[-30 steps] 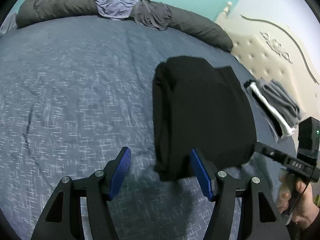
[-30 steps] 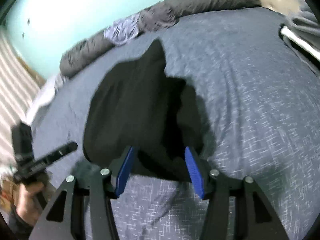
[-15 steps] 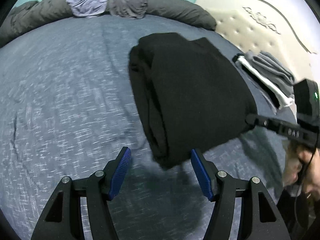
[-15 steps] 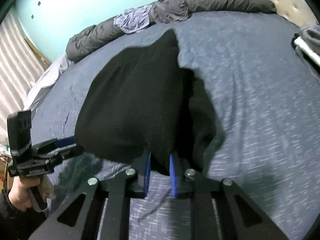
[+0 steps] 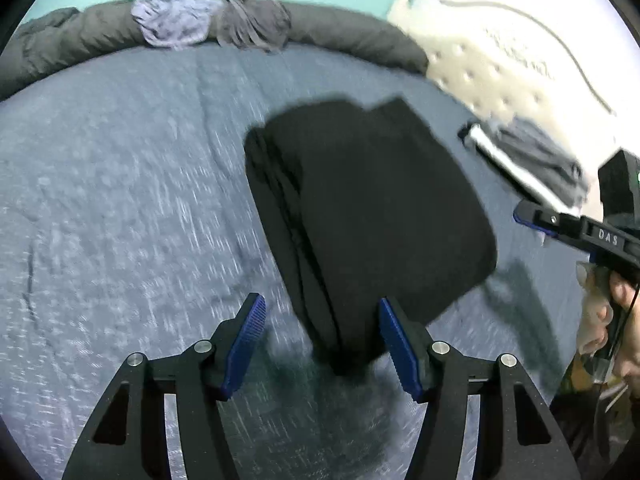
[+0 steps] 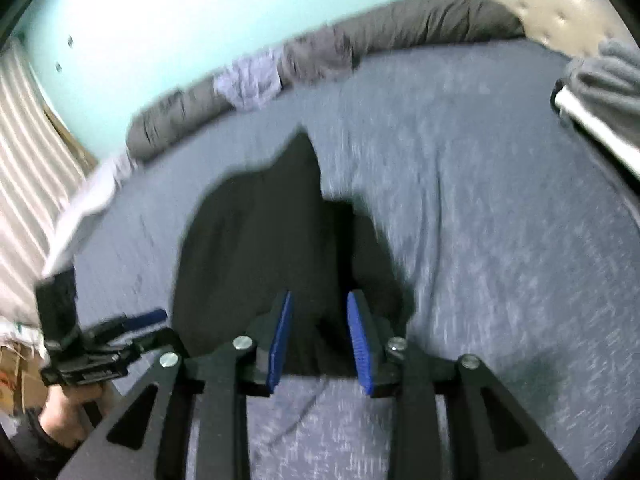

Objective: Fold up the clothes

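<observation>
A folded black garment [image 5: 380, 208] lies on the blue-grey bedspread [image 5: 120, 180]. My left gripper [image 5: 320, 312] is open just above the bed, the garment's near corner reaching in beside its right pad without touching it. My right gripper [image 6: 316, 300] hovers at the garment's [image 6: 260, 248] other edge. Its jaws are opening, and the black cloth shows between the blue pads, which do not press on it. In the left wrist view the right gripper [image 5: 536, 216] stands clear of the garment's right edge, held by a person's hand [image 5: 616, 312]. The left gripper [image 6: 136, 320] shows at the lower left of the right wrist view.
A stack of folded grey and white clothes [image 5: 532, 160] sits by the cream tufted headboard [image 5: 500, 60]. A rolled dark grey duvet [image 5: 340, 28] with a lavender garment [image 5: 172, 24] on it runs along the bed's far edge. A striped curtain [image 6: 24, 152] hangs at the left.
The right gripper's jaws closed on the black garment's edge, then parted again as it drew back and up. The left gripper shifted a little; its jaws stayed apart.
</observation>
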`<state>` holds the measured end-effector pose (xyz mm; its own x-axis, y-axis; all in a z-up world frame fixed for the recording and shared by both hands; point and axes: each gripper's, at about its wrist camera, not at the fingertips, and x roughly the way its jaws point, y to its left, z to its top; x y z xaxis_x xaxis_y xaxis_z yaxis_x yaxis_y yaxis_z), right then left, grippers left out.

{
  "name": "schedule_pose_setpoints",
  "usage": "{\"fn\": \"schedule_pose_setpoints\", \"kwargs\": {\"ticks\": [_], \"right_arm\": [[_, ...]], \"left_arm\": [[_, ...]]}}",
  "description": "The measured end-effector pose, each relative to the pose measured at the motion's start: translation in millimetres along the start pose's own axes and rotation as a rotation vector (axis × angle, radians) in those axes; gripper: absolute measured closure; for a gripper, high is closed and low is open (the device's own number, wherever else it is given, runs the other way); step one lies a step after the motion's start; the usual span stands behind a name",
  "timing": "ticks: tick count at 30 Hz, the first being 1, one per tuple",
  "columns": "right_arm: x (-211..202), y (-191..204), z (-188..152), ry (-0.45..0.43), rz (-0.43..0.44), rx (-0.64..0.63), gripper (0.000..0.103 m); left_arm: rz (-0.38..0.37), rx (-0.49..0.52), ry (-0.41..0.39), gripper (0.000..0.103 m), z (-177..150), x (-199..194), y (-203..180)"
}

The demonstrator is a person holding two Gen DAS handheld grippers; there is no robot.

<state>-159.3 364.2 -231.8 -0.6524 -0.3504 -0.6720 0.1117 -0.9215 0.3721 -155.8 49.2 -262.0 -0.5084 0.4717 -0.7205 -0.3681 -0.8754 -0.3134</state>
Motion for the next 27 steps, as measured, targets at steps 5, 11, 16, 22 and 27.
{"fn": "schedule_pose_setpoints", "kwargs": {"ticks": [5,11,16,22,27], "right_arm": [[14.7,23.4,21.1,0.002,0.038,-0.100,0.076],[64.0,36.0,32.1,0.075,0.013,-0.177,0.087],[94.3,9.4,32.5,0.129,-0.017,-0.141,0.097],[97.1,-2.1,36.0,0.113,0.014,-0.118,0.099],[96.8,16.7,62.4,0.078,0.053,-0.192,0.099]], "left_arm": [[0.011,-0.019,-0.055,0.040,15.2,4.5,-2.3],[0.053,0.011,-0.021,0.041,23.2,34.8,-3.5],[0.072,0.028,0.023,0.041,26.7,57.8,3.2],[0.074,0.004,-0.003,0.041,41.3,52.3,9.1],[0.088,-0.010,-0.048,0.041,68.1,50.6,18.0]]}}
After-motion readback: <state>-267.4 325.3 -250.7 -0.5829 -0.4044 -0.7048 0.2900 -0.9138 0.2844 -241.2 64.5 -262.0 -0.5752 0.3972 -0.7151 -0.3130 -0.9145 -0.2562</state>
